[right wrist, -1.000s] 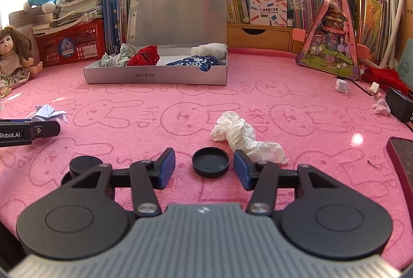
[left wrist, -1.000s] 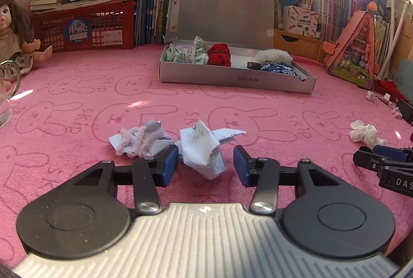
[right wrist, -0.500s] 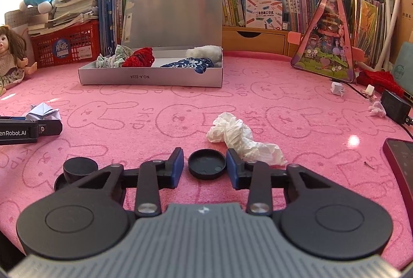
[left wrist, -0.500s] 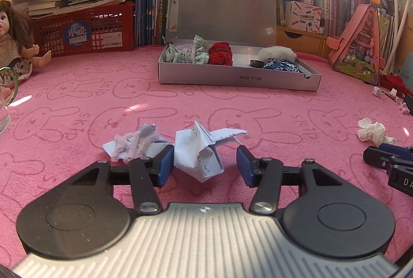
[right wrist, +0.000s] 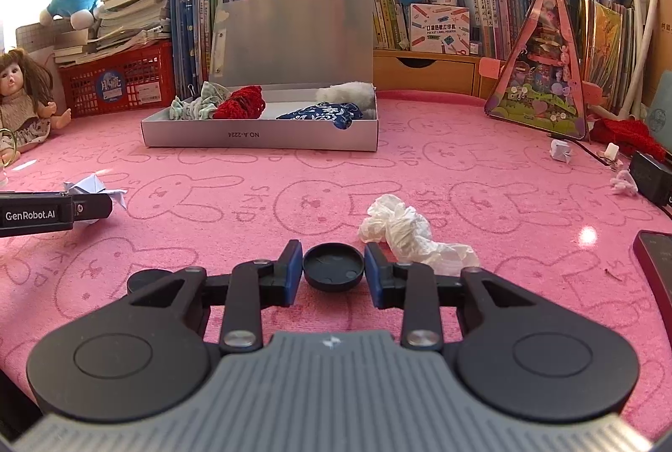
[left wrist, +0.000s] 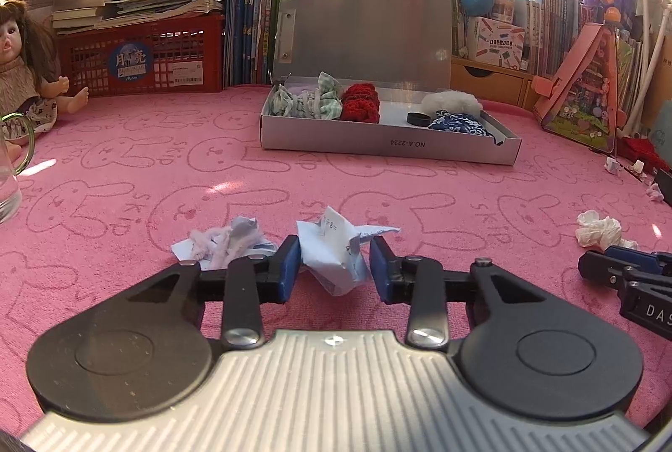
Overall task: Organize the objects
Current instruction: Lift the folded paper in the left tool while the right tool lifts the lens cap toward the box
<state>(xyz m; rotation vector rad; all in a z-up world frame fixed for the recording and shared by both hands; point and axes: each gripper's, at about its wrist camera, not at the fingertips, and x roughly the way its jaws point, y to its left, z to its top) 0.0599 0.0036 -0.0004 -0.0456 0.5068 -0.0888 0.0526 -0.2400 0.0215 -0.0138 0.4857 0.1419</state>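
Note:
My left gripper [left wrist: 335, 269] has its jaws around a crumpled white paper [left wrist: 336, 256] on the pink mat, both pads touching it. Beside it on the left lies a second paper scrap with pale fuzzy cord [left wrist: 222, 244]. My right gripper [right wrist: 333, 269] has closed its pads onto a round black lid [right wrist: 333, 267] lying on the mat. A crumpled white tissue [right wrist: 407, 231] lies just right of the lid. The open grey box [right wrist: 260, 135] stands further back, holding fabric items and a black lid [left wrist: 418, 119].
A second black lid [right wrist: 145, 279] lies left of my right gripper. A doll [left wrist: 25, 82] and a glass mug [left wrist: 10, 174] are at the far left. A red basket [left wrist: 143, 55], books and plush toys line the back. A triangular pink case [right wrist: 542, 74] stands at the right.
Both grippers' jaws have narrowed: the left around the crumpled paper, the right from wide open onto the black lid. Both grippers also edged forward slightly.

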